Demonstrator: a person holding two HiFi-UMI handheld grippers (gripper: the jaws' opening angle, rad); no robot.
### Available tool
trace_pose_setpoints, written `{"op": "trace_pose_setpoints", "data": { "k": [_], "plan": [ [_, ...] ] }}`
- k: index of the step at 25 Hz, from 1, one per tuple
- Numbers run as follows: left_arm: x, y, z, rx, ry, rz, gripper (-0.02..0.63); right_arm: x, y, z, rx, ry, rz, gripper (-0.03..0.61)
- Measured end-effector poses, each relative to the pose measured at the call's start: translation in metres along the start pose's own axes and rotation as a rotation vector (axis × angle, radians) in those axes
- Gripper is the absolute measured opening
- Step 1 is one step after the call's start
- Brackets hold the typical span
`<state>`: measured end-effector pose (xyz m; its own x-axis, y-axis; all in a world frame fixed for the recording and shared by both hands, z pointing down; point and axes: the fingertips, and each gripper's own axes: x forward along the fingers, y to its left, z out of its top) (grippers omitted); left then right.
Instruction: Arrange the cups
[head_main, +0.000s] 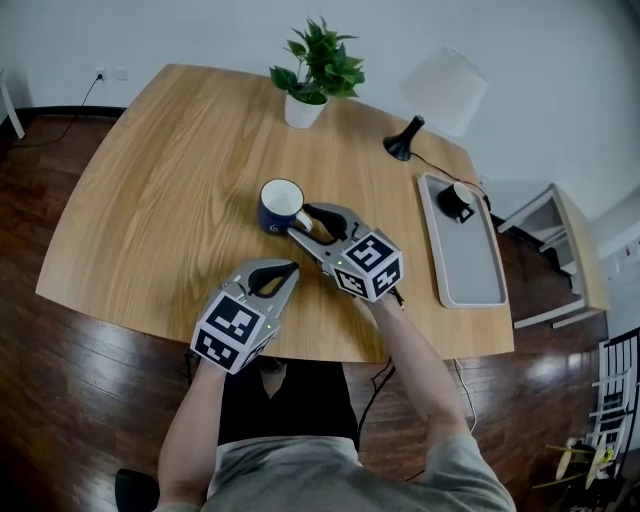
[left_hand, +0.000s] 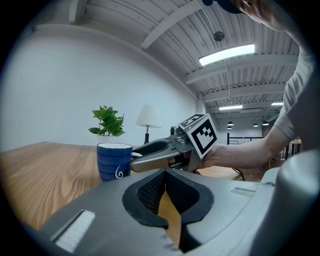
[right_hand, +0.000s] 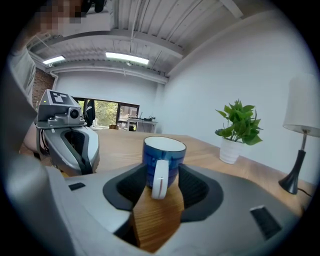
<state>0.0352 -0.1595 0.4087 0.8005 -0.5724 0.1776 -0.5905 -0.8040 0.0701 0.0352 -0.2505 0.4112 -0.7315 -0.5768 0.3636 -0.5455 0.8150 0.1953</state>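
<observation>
Centrally on the wooden table stands one blue mug, upright, white inside, with a white handle and a small white curl mark on its side. The handle faces the right gripper. That gripper's jaws are spread apart, one on either side of the handle, which stands between the dark pads with bare wood showing on both sides of it; the pads do not appear to press on it. The left gripper lies just beside the right one, nearer the table's front edge and apart from the mug. Its jaws are drawn together to a narrow slit with nothing between them, only a thin strip of tabletop showing through. Each gripper carries a cube with black-and-white square markers, and a bare forearm runs back from each toward the person. At the far edge of the table is a green plant in a white pot. To its right is a lamp with a white shade and a black base, its cord trailing off the table's right side. Along the right side of the table lies a long grey tray, and a black cup sits at its far end, well apart from the blue mug. Dark wooden floor surrounds the table.
</observation>
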Motion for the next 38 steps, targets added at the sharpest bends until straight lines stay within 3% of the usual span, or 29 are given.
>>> {"op": "trace_pose_setpoints", "data": {
  "k": [10,19,25,31,38],
  "plan": [
    [-0.001,0.001,0.0,0.002,-0.001,0.0,0.009,-0.001,0.001,-0.004,-0.039,0.057,-0.005,0.106],
    [-0.001,0.001,-0.001,0.0,-0.001,-0.003,0.011,-0.007,-0.005,-0.003,0.101,-0.001,-0.039,0.087],
    [-0.008,0.004,0.002,-0.001,-0.001,-0.003,0.009,-0.052,-0.03,0.011,0.21,-0.112,-0.097,0.087],
    [-0.007,0.003,0.003,-0.002,-0.003,0.0,0.009,-0.166,-0.093,0.011,0.177,-0.161,-0.288,0.087],
    [-0.005,0.004,0.002,-0.002,-0.002,-0.002,0.009,-0.32,-0.19,-0.051,0.213,-0.105,-0.555,0.087]
  ]
}}
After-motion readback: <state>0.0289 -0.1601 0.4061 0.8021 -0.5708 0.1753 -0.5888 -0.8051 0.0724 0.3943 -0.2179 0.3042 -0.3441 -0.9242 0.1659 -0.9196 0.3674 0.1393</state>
